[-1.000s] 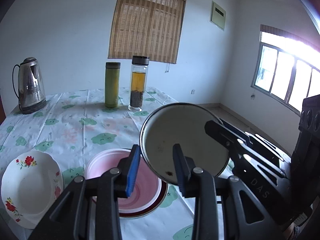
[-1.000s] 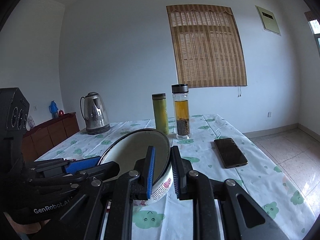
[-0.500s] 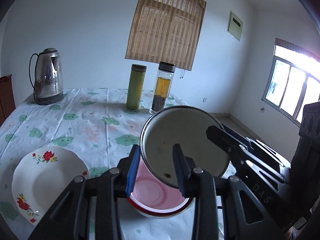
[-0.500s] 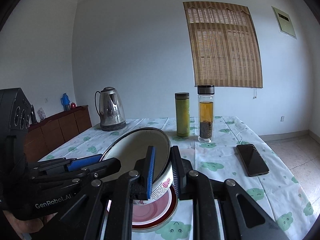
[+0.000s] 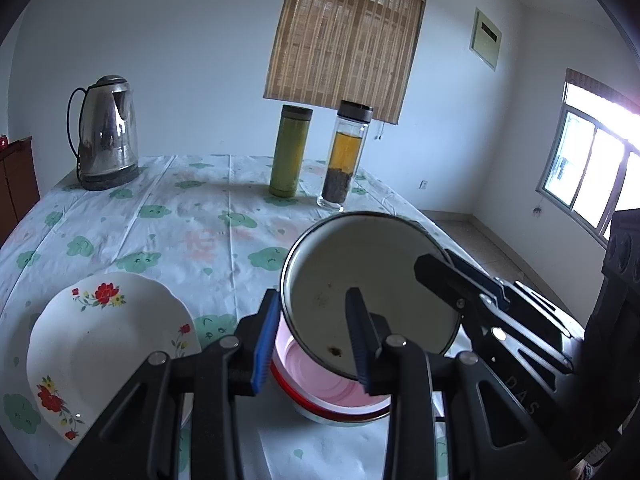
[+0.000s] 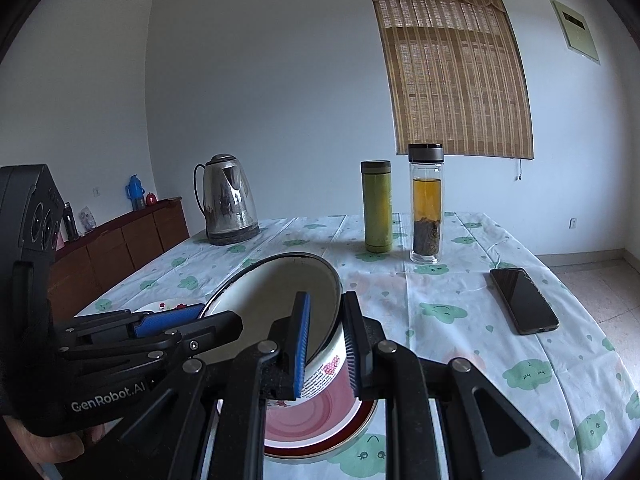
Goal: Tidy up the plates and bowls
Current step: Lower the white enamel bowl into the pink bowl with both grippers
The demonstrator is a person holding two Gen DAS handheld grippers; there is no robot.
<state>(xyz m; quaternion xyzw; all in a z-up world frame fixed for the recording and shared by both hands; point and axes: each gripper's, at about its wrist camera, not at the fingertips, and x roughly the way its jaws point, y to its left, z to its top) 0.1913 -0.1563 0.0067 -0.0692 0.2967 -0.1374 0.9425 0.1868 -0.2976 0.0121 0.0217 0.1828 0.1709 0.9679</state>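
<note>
A white enamel bowl (image 5: 368, 292) with a dark rim hangs tilted just above a pink bowl (image 5: 332, 388) with a red rim. My right gripper (image 6: 326, 344) is shut on the enamel bowl's wall (image 6: 280, 304); the pink bowl (image 6: 320, 416) lies under it. My left gripper (image 5: 312, 336) has its blue pads either side of the enamel bowl's near rim, with a gap showing, so it looks open. A white plate (image 5: 104, 344) with red flowers lies on the table to the left.
A steel kettle (image 5: 106, 134), a green flask (image 5: 290, 150) and a glass tea bottle (image 5: 346, 158) stand at the table's far side. A black phone (image 6: 524, 300) lies on the right. A wooden sideboard (image 6: 120, 240) is left of the table.
The enamel bowl has come down and closer over the pink bowl. Both grippers moved with it, and the flowered plate now shows larger on the left.
</note>
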